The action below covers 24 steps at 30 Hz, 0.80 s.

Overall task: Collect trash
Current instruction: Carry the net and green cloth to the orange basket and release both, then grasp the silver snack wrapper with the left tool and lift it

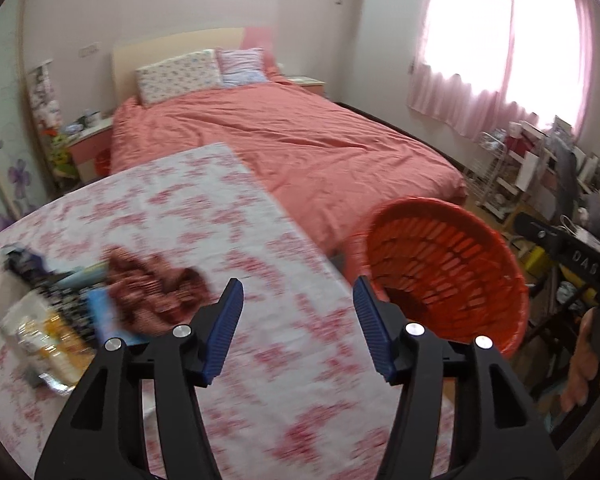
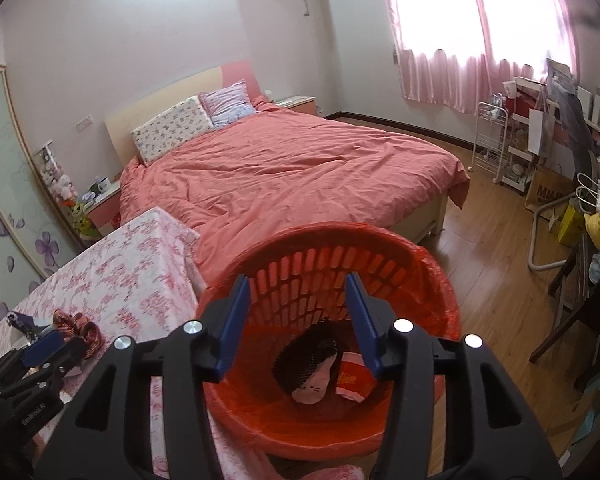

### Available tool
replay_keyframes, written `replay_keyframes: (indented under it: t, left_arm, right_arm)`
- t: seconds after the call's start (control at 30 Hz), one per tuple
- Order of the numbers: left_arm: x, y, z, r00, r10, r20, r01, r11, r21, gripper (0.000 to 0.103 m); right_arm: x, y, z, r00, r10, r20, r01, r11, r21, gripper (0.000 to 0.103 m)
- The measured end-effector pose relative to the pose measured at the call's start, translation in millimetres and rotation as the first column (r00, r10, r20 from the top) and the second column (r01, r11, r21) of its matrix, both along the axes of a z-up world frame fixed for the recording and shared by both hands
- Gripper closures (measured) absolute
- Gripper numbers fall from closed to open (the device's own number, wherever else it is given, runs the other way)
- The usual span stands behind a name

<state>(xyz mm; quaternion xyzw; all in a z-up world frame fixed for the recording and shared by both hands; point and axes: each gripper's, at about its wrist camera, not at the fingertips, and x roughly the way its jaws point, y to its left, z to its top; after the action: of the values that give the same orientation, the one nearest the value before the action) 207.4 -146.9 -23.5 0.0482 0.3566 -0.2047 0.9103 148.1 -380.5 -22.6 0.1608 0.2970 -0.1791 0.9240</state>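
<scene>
Left gripper [image 1: 298,294]: black frame with blue ribbed pads, jaws wide apart and empty, hanging over the table edge between the litter pile and the bin.
Right gripper [image 2: 296,292]: same build, jaws apart with nothing between them, poised above the mouth of the bin.
Bin: a round red slatted plastic basket [image 2: 440,280] lined with a red plastic bag, standing on the wooden floor just beside the table, near the foot of the bed.
Bin contents: a black mesh piece [image 2: 314,346], a pale pink scrap [image 2: 314,384] and a red-and-white wrapper [image 2: 352,380] lie at the bottom.
Table: covered with a white cloth printed in pink flowers [image 1: 220,208].
Trash left: a crumpled reddish-brown patterned wrapper [image 1: 152,288], a light blue flat packet [image 1: 104,312], a dark printed bag [image 1: 28,268] and a clear plastic bag with yellow contents [image 1: 44,340], all clustered at the left of the table; blur hides finer detail.
Step in hand: some litter seems already binned, and both tools look free, so this reads as the reach for the next piece.
Next move: probably the left gripper swings left and down onto the reddish-brown wrapper, the nearest piece, and closes on a raised fold; the thin crinkled film may slip from a shallow pinch.
</scene>
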Motion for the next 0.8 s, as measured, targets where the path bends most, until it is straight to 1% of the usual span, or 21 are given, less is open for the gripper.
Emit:
replay_keyframes:
  t: [0.13,0.2,0.3,0.33,0.37,0.43,0.5,0.57,0.63,0.7,0.77,0.8]
  left_arm:
    - [-5.0,36.1,-1.5,0.997,0.081,0.009,-0.081,0.997,-0.003,0.044]
    - [-9.8,57.3,-3.0,0.990,0.139,0.027,-0.139,0.990,0.012,0.042]
    - [-18.0,87.7,-6.9,0.975,0.219,0.046,-0.220,0.975,0.026,0.041]
    - [-21.1,98.7,-8.7,0.967,0.250,0.052,-0.252,0.967,0.031,0.040]
    - [-22.7,105.8,-10.2,0.961,0.272,0.057,-0.274,0.961,0.036,0.036]
    - [-24.4,121.2,-14.8,0.945,0.320,0.063,-0.323,0.946,0.042,0.036]
    - [-21.3,135.5,-22.3,0.935,0.353,0.028,-0.354,0.935,0.035,0.036]
    - [-15.9,142.8,-31.7,0.931,0.365,-0.026,-0.365,0.931,0.003,0.036]
    - [-7.7,143.2,-37.7,0.928,0.368,-0.059,-0.369,0.929,-0.010,0.036]
    - [-1.3,141.1,-43.9,0.927,0.367,-0.077,-0.370,0.929,-0.020,0.036]
    - [8.7,138.8,-49.6,0.920,0.382,-0.090,-0.385,0.923,-0.016,0.036]
    - [11.3,138.4,-51.6,0.917,0.387,-0.099,-0.390,0.921,-0.017,0.038]
  right_arm:
    - [4.9,19.1,-1.1,0.999,0.040,-0.009,-0.040,0.999,-0.008,0.053]
    - [8.9,32.7,-3.7,0.998,0.066,-0.018,-0.066,0.998,-0.013,0.053]
    - [15.8,52.9,-9.0,0.994,0.106,-0.027,-0.106,0.994,-0.007,0.053]
    - [18.1,60.3,-11.0,0.992,0.119,-0.029,-0.120,0.993,-0.006,0.053]
    - [20.9,71.6,-13.8,0.990,0.141,-0.030,-0.142,0.990,-0.009,0.053]
    - [24.4,87.9,-17.5,0.985,0.168,-0.032,-0.169,0.985,-0.020,0.050]
    - [28.5,109.3,-21.3,0.977,0.209,-0.031,-0.210,0.977,-0.037,0.047]
    - [31.4,127.2,-24.7,0.970,0.240,-0.031,-0.242,0.969,-0.053,0.045]
    - [33.7,143.8,-28.2,0.963,0.267,-0.035,-0.269,0.960,-0.072,0.043]
    - [36.8,159.1,-33.3,0.956,0.290,-0.048,-0.293,0.952,-0.092,0.043]
    - [39.6,169.3,-37.9,0.951,0.304,-0.063,-0.309,0.946,-0.100,0.043]
    - [40.3,172.7,-40.6,0.949,0.309,-0.071,-0.315,0.944,-0.098,0.043]
